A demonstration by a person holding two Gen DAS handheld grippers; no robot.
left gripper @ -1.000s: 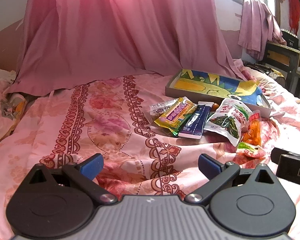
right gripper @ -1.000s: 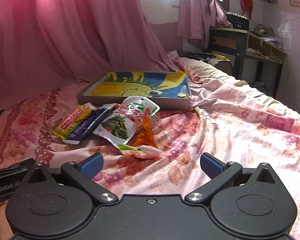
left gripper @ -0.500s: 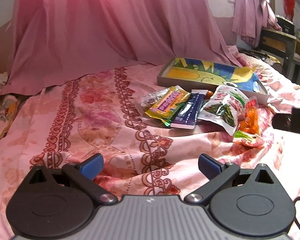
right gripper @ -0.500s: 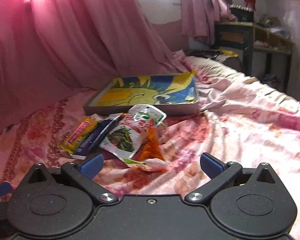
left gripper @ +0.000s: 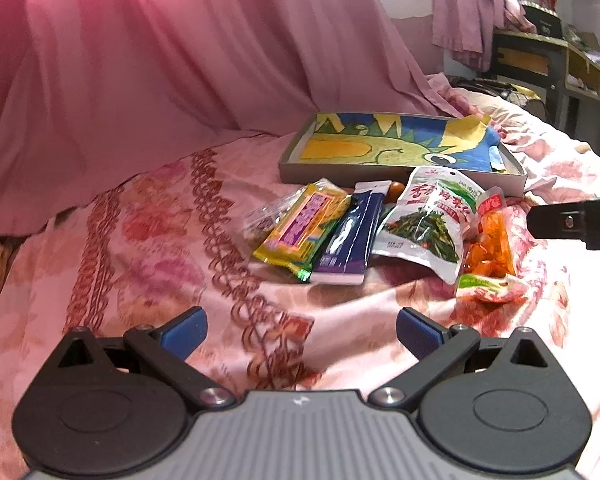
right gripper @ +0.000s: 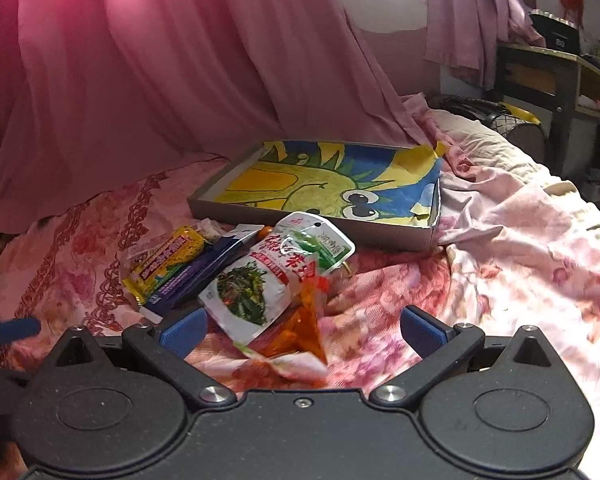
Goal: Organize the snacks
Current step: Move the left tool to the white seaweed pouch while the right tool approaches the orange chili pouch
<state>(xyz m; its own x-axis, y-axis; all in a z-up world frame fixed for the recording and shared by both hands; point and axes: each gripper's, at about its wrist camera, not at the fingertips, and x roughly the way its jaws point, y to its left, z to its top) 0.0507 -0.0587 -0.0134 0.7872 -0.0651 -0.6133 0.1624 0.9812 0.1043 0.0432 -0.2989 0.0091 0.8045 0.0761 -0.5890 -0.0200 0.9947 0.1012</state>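
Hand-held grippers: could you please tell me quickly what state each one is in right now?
Left hand-held gripper: open, holding nothing.
Right hand-held gripper: open, holding nothing, with the orange snack pouch lying between its fingers.

Both tools moved in toward the snack pile (left gripper: 380,232). Right tool (right gripper: 302,330) now has the orange pouch (right gripper: 304,320) between its wide-apart fingers, earlier well short of it. Left tool (left gripper: 300,332) closer too, pile larger, right tool's finger (left gripper: 572,222) higher beside pile.

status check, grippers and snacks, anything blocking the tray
Left hand-held gripper open, empty. Right hand-held gripper open over orange packet. Snacks piled outside tray. Nothing blocking.
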